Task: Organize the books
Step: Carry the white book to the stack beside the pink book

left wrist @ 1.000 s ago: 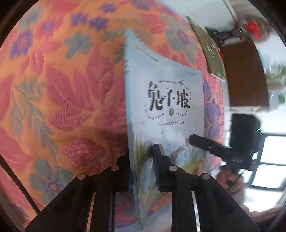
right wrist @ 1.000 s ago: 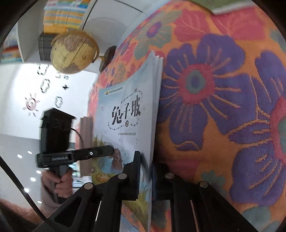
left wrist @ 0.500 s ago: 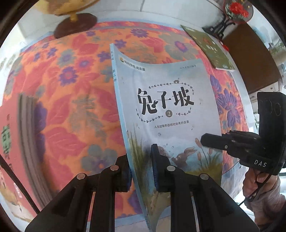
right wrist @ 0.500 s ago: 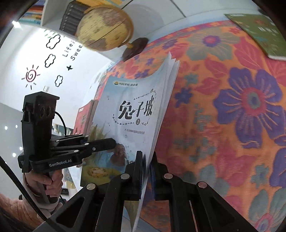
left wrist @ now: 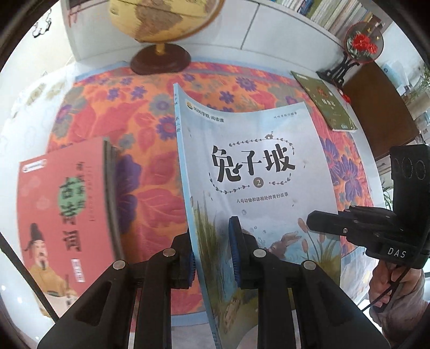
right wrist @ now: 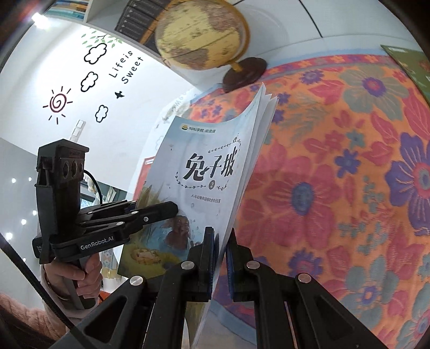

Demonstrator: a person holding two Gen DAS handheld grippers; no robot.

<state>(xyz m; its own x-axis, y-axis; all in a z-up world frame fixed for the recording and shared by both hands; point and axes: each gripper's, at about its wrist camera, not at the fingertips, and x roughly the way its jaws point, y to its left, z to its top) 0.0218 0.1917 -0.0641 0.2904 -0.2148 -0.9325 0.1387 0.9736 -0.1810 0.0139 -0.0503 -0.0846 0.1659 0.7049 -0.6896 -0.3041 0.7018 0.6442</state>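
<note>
Both grippers, left (left wrist: 212,257) and right (right wrist: 220,257), are clamping the pale-blue paperback book (left wrist: 252,171), now lifting clear of the floral cloth (left wrist: 150,166); shelving comes next.

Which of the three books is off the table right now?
The pale blue rabbit book, clamped by both grippers. The red book and green book lie on the floral cloth.

Globe (left wrist: 161,24) behind cloth (left wrist: 150,171), stack (left wrist: 64,214) left.
</note>
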